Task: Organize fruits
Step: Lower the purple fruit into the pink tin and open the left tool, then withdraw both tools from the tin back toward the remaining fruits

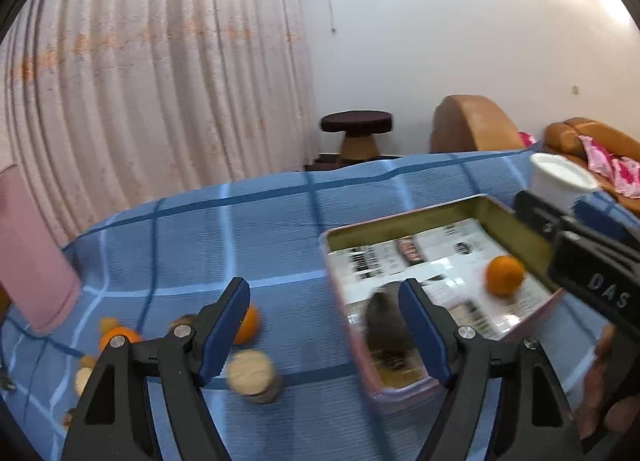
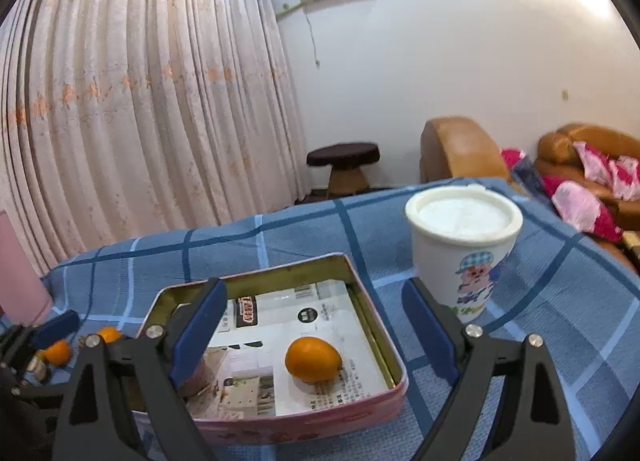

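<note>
- Left wrist view: the left gripper (image 1: 324,325) stood with its jaws apart and nothing between them, over the blue checked surface (image 1: 248,229).
- A brown fruit (image 1: 386,325), blurred, lay in the near corner of the tin (image 1: 408,217), just beside the right finger.
- An orange (image 1: 505,275) sat on the paper in the tin, near its right wall.
- More oranges (image 1: 249,323) lay left of the tin on the surface, with small round pieces near them.
- Right wrist view: the right gripper (image 2: 316,325) was wide apart and empty, above the tin (image 2: 376,325).
- The orange (image 2: 313,359) rested inside the tin; a white cup (image 2: 464,245) stood beside the tin, behind the right finger.
</note>
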`<state>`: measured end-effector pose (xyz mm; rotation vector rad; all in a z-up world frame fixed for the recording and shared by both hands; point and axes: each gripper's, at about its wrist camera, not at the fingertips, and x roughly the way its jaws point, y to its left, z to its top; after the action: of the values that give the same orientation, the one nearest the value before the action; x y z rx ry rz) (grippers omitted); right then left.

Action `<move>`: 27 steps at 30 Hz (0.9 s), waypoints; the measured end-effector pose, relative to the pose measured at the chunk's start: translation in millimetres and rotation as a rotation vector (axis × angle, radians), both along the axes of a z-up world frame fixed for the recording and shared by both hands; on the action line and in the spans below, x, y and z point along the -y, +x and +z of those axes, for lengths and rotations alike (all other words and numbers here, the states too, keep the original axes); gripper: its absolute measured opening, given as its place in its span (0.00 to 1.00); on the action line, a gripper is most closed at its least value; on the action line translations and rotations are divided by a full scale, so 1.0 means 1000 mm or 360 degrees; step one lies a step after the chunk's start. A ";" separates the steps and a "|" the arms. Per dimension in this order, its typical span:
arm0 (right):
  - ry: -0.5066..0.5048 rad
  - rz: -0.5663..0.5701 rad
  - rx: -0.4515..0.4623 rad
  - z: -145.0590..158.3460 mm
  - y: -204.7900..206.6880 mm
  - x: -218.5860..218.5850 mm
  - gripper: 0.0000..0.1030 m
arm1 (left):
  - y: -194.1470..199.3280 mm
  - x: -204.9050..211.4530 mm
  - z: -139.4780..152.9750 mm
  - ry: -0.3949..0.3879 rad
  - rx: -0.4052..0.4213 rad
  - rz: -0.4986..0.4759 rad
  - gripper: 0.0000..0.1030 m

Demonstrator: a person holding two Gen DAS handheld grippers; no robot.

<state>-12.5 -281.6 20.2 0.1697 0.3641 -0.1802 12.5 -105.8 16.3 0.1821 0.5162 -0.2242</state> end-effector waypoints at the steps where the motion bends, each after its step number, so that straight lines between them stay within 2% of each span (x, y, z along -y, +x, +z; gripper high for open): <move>1: -0.0015 -0.0003 0.0015 0.001 -0.002 -0.002 0.88 | -0.001 -0.003 0.000 0.0011 0.0011 0.0016 0.76; 4: -0.0057 -0.0004 0.0068 0.003 -0.013 -0.014 0.87 | -0.004 -0.016 0.001 -0.0001 0.0036 0.0048 0.76; 8: -0.0092 0.0024 0.0052 0.003 -0.017 -0.030 0.78 | -0.003 -0.033 -0.003 -0.0005 0.0016 0.0093 0.76; 10: -0.0119 0.0032 0.0047 0.002 -0.019 -0.039 0.76 | -0.003 -0.042 -0.005 -0.0004 0.0009 0.0122 0.76; 16: -0.0059 0.0060 0.0052 0.000 -0.033 -0.058 0.75 | -0.003 -0.065 -0.006 -0.0033 0.0006 0.0171 0.76; 22: -0.0038 0.0202 -0.0015 -0.004 -0.038 -0.094 0.75 | -0.003 -0.088 -0.007 -0.0013 -0.0012 0.0187 0.76; 25: -0.0054 0.0303 -0.0079 -0.007 -0.035 -0.119 0.68 | 0.001 -0.112 -0.005 -0.0048 -0.0038 0.0225 0.76; 27: -0.0092 0.0363 -0.0123 -0.009 -0.032 -0.138 0.67 | 0.002 -0.132 -0.002 -0.0065 -0.0032 0.0266 0.76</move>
<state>-44.7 -143.8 11.5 0.0632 0.4513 0.0278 15.0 26.5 14.1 0.0964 0.5435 -0.0734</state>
